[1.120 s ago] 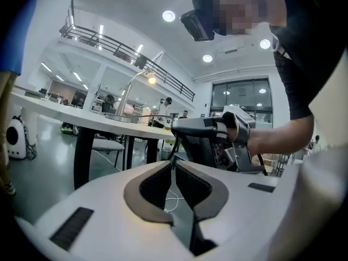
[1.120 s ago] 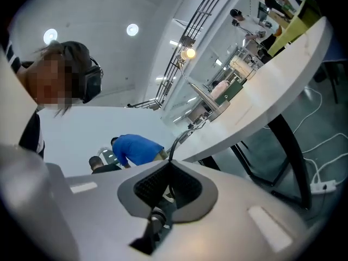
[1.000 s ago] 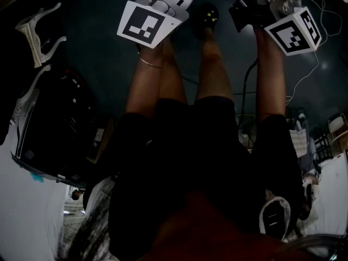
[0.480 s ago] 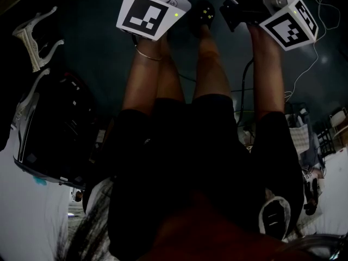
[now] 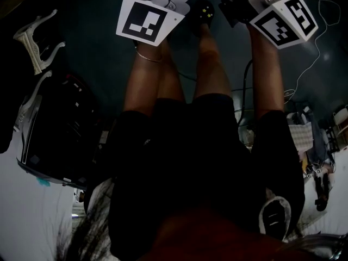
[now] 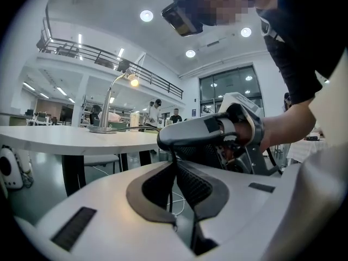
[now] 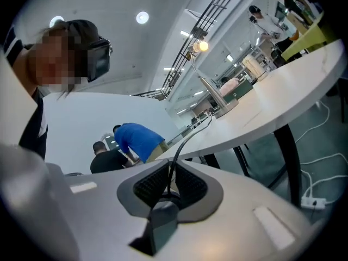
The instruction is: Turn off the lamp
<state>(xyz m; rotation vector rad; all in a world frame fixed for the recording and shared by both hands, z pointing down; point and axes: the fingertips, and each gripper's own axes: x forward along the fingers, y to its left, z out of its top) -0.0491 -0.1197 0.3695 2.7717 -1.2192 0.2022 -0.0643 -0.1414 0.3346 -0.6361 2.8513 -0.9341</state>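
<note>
My left gripper has its pads pressed together with nothing between them. My right gripper is closed the same way. A dark cable comes off the table edge and drops out of sight right behind that seam, so I cannot say where it ends. The lamp stands well away from both grippers on the white table, its head glowing. It is too small for me to make out a switch. From the head view I only get the two marker cubes at the top edge, with both sets of jaws cut off by the frame. Below them are the person's legs and a dark floor too dim to read
</note>
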